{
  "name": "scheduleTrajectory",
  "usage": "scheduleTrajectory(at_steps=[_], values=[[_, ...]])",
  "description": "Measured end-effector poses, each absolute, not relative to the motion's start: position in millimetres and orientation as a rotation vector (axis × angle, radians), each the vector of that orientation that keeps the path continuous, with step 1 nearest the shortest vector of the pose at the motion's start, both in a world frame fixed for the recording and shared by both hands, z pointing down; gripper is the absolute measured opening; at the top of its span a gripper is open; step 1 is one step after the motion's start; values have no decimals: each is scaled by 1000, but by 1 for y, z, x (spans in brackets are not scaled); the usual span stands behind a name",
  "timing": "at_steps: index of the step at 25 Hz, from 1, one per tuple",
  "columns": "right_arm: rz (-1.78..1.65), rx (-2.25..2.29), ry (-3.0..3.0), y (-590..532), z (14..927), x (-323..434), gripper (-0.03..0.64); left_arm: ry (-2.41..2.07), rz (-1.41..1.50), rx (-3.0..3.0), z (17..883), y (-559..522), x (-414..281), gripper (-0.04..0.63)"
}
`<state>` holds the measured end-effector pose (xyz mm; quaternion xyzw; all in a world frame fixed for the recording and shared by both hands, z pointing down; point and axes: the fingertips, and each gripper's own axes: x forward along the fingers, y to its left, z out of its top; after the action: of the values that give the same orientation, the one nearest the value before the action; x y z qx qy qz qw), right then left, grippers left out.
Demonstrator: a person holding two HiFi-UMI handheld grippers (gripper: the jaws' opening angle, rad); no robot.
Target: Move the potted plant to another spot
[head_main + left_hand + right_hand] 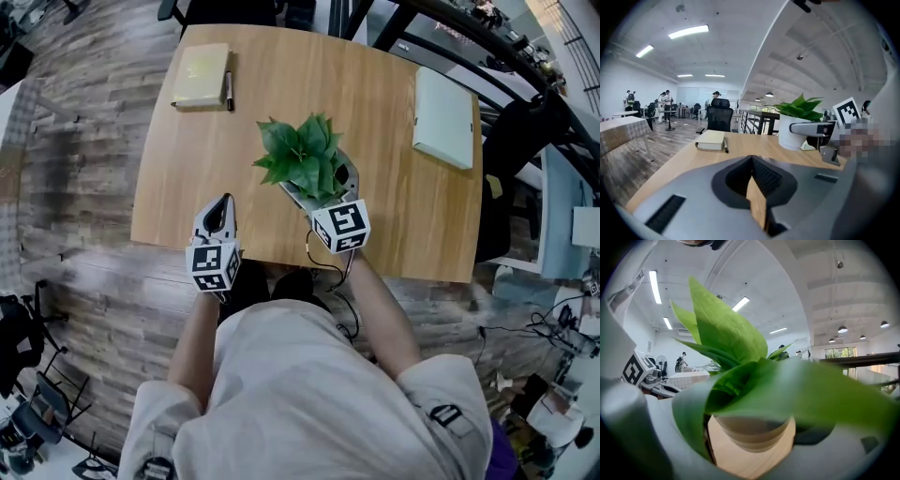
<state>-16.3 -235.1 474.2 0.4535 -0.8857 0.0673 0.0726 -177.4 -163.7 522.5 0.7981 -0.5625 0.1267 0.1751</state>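
Pale wood makes up the table (pixel 394 216), and from the head view the potted plant (pixel 302 155) stands near the middle of it, towards the front edge. Its leaves cover the pot entirely from above. The right gripper (pixel 321 187) reaches in under the foliage, so only its rear part and marker cube show clearly. The left gripper (pixel 223 208) sits apart to the left, over the front edge, its jaws drawn together to a point. A yellowish book (pixel 201 75) with a pen (pixel 229 91) just beside it lies at the far left corner, and a white pad (pixel 443 118) lies at the far right. In the left gripper view the jaws are clenched with only a sliver of tabletop showing between them and nothing held. Beyond them the white pot stands at the table's right, with one grey jaw of the right gripper lying along its side. Whether the base rests on the wood I cannot tell from here. In the right gripper view big green leaves blot out most of the picture, blurred by closeness. Below them the pot's rounded wall fills the gap between the two jaws, which press against it left and right, grasping it, with wood showing underneath.
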Motion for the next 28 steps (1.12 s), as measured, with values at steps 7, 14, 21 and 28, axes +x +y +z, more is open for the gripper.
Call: scheduleTrajectory(at_steps=[7, 14, 21, 28], values=[[202, 1257, -2692, -254, 480, -83, 518, -1654, 346, 2191, 532, -168, -235, 11], [230, 1212, -2688, -281, 495, -142, 518, -1640, 368, 2150, 550, -171, -285, 11], [270, 1197, -2651, -308, 525, -167, 520, -1612, 382, 2127, 571, -176, -306, 11], [323, 1193, -2601, -333, 562, -192, 520, -1566, 413, 2127, 590, -183, -329, 11]])
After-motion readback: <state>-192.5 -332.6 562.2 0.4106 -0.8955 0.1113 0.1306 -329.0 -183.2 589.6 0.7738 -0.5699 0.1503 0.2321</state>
